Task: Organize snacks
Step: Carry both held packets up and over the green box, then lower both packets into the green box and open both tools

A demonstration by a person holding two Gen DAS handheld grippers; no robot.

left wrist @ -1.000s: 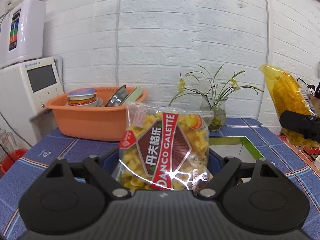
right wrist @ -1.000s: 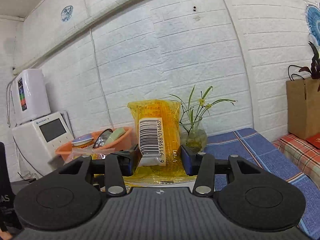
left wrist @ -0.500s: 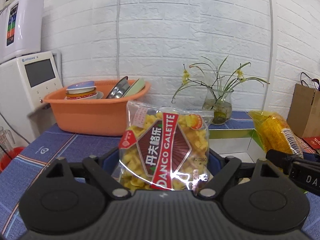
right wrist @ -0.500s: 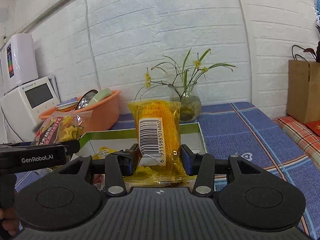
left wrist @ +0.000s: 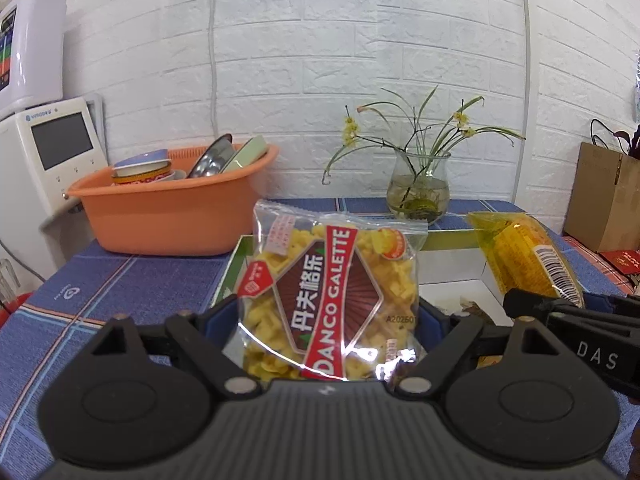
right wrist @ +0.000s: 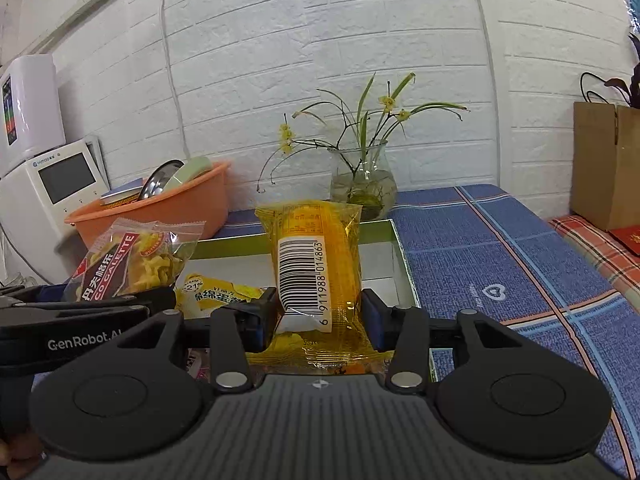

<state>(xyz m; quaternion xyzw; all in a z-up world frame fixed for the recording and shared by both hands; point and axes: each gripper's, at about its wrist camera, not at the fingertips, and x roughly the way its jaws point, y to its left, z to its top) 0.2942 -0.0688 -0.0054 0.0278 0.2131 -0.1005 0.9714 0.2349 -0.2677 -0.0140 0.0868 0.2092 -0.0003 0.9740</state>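
My left gripper (left wrist: 326, 320) is shut on a clear bag of yellow Danco Galette crackers (left wrist: 328, 300), held upright over the near left part of a shallow green-rimmed white box (left wrist: 448, 240). In the right wrist view the same cracker bag (right wrist: 132, 264) shows at the left. My right gripper (right wrist: 320, 314) is shut on a yellow corn packet with a barcode (right wrist: 312, 264), upright above the box (right wrist: 396, 236). That corn packet (left wrist: 524, 260) appears at the right of the left wrist view. A yellow cake packet (right wrist: 218, 294) lies inside the box.
An orange basin (left wrist: 168, 208) of dishes stands at the back left beside a white appliance (left wrist: 52, 152). A glass vase with flowers (left wrist: 418, 188) sits behind the box. A brown paper bag (right wrist: 604, 168) stands at the far right. Blue checked cloth (right wrist: 500, 264) covers the table.
Both grippers have come down toward the box with their packets. The corn packet has dropped lower in the left wrist view, and the box now shows under both.
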